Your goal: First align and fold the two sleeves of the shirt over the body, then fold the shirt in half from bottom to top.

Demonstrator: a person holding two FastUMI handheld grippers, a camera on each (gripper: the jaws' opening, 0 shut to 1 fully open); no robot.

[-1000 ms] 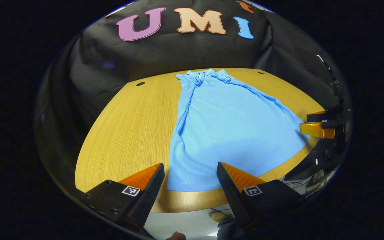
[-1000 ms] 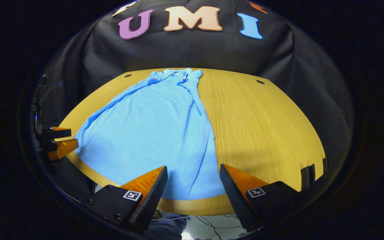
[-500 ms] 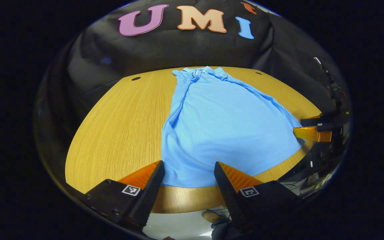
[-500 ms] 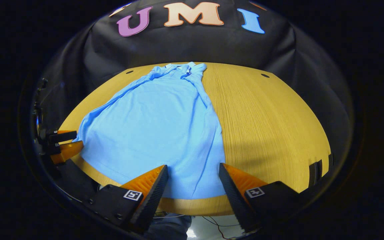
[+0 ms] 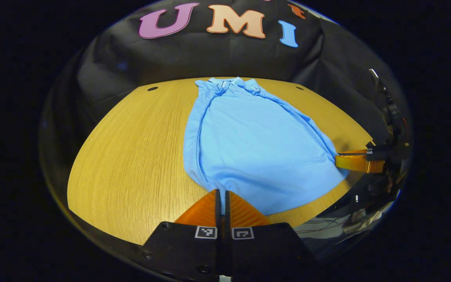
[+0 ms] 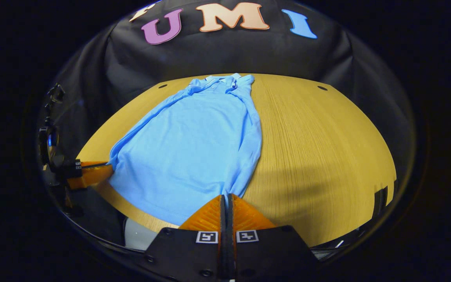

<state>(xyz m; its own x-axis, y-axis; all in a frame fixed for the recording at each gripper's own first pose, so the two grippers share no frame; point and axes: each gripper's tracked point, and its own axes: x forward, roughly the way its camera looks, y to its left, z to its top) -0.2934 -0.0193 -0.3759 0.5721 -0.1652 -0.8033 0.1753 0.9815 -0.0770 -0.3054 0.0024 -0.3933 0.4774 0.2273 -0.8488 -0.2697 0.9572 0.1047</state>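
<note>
we have the left gripper (image 5: 221,192) and right gripper (image 6: 226,196) each pinched tight on a bottom corner of the light, limp shirt (image 5: 249,145), which lies flat on the table (image 5: 131,156) ahead of our fingertips, so we judge the hem corners the best hold.

no legible text, brand or number appears; each gripper (image 5: 221,192) (image 6: 226,196) bears two square coded markers, which carry no letters.

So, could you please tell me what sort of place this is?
Probably a recording booth, not a home: black cloth wall behind, a bare wooden table holding one blue polo shirt, and loose cables beneath its edge.
</note>
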